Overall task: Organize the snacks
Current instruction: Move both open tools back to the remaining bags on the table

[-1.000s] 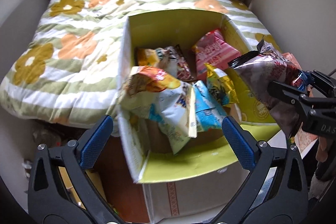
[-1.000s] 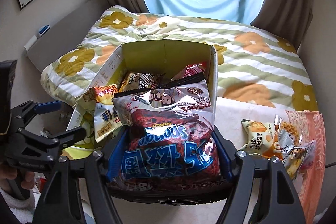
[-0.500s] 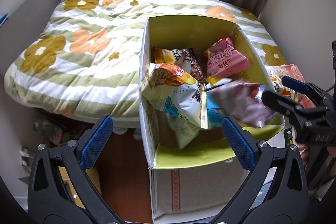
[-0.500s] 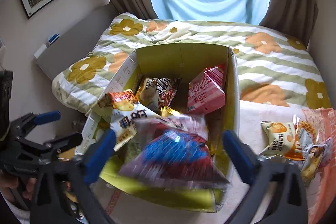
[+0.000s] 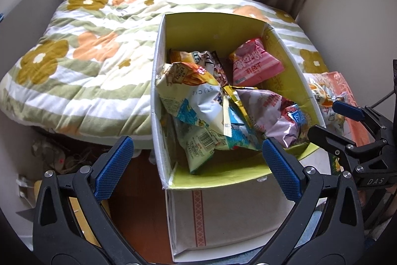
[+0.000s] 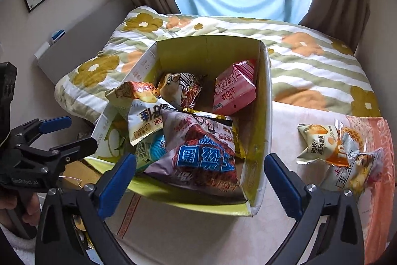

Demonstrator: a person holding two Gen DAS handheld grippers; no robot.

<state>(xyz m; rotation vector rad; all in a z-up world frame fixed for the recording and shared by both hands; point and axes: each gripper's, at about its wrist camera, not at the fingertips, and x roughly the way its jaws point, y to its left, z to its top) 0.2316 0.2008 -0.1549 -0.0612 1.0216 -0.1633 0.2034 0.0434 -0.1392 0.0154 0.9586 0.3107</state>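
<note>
Right gripper (image 6: 198, 178) is standing wide open, blue pads (image 6: 282, 180) well apart, nothing between them, touching nothing. It is hanging over the near edge of the box (image 6: 263, 116), pointing down into it.

The brown bag (image 6: 198, 155) with blue lettering is lying free in the box, at the near right corner, on top of the other snacks and leaning on the near wall. It is resting partly over a gold packet (image 6: 235, 138) and a blue-and-white one (image 6: 153, 148).

Left gripper (image 5: 193, 165) is also wide open and empty. Its left pad is hanging outside the box's left wall, over the floor; its right pad (image 5: 280, 173) is sitting over the box's near edge. Whether that pad is touching the cardboard is hard to say from this angle, probably not.

Also in the box: a pink pack (image 6: 233, 88) at the back right, a white-and-orange bag (image 6: 141, 111) on the left, a striped brown packet (image 6: 181, 88) behind it.

Two snack packets (image 6: 330, 150) are lying outside, right of the box, beside an orange bag (image 6: 379, 140).

The box is standing against a flowered quilt (image 6: 310, 58).
</note>
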